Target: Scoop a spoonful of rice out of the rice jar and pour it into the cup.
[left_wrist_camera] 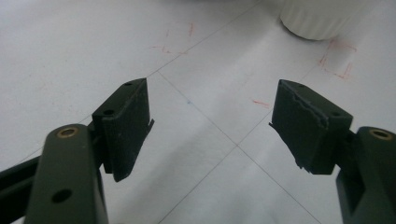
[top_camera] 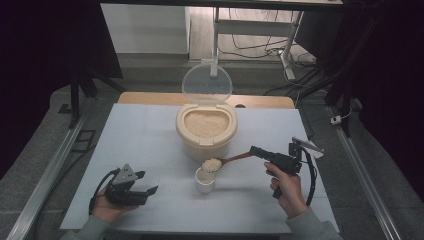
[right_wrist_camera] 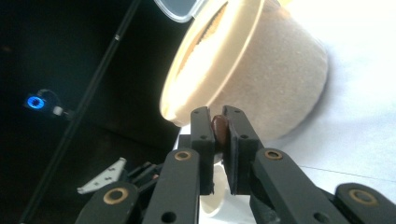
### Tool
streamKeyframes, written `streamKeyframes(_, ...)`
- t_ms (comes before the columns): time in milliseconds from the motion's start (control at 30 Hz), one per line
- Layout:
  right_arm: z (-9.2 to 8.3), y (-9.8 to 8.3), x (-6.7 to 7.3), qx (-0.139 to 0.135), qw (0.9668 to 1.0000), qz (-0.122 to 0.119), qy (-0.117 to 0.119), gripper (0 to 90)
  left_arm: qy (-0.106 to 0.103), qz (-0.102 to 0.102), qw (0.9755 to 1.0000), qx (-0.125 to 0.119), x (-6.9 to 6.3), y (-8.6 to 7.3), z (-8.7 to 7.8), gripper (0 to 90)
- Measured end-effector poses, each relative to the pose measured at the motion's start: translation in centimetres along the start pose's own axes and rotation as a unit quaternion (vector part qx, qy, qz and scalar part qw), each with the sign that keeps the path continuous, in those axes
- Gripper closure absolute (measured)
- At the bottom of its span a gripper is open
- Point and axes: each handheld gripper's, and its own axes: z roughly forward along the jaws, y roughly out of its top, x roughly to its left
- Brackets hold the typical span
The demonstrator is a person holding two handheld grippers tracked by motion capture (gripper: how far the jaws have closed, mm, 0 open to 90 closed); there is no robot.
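My left gripper (top_camera: 145, 182) rests low on the white table (top_camera: 140, 135), jaws wide and holding nothing. Just right of it stands the white cup (top_camera: 204, 182). Above the cup hangs the wooden spoon (top_camera: 227, 160), heaped with rice, long axis slanting up-right toward my right gripper (top_camera: 256, 150), clamped on its handle. Behind sits the open rice container (top_camera: 206, 131). The room is dark around the table.

spoon (top_camera: 235, 158) clamped in right gripper (top_camera: 256, 150), reaching left from its jaws | rice heap (top_camera: 211, 164) on spoon bowl, directly above cup (top_camera: 205, 181) | rice container (top_camera: 206, 129) just behind cup, beyond right gripper's jaws, lid (top_camera: 206, 83) upright behind it | left gripper (top_camera: 148, 182) on table (top_camera: 150, 135), well left of cup, nothing between its jaws
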Motion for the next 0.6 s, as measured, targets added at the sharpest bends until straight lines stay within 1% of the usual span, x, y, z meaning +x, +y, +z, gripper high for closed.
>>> streamKeyframes(133,0.6,-0.1,-0.2,0.010,0.9999,-0.004,-0.007,83.6,0.000,0.000,1.0000,0.000,0.0,0.0,0.0,27.6)
streamKeyframes(200,0.9,-0.1,-0.1,0.012,0.9998,-0.011,-0.013,83.6,0.000,0.000,1.0000,0.000,0.0,0.0,0.0,27.6)
streamKeyframes(367,1.2,-0.2,0.5,0.018,0.9986,-0.043,-0.026,83.6,0.000,0.000,1.0000,0.000,0.1,0.0,0.0,27.6)
streamKeyframes(467,1.3,-0.2,1.0,0.018,0.9971,-0.066,-0.033,83.6,0.000,0.001,1.0000,0.000,0.1,0.0,0.0,27.6)
streamKeyframes(600,1.4,-0.1,1.5,0.021,0.9955,-0.083,-0.040,83.6,0.000,0.001,1.0000,0.000,0.0,0.0,0.0,27.6)
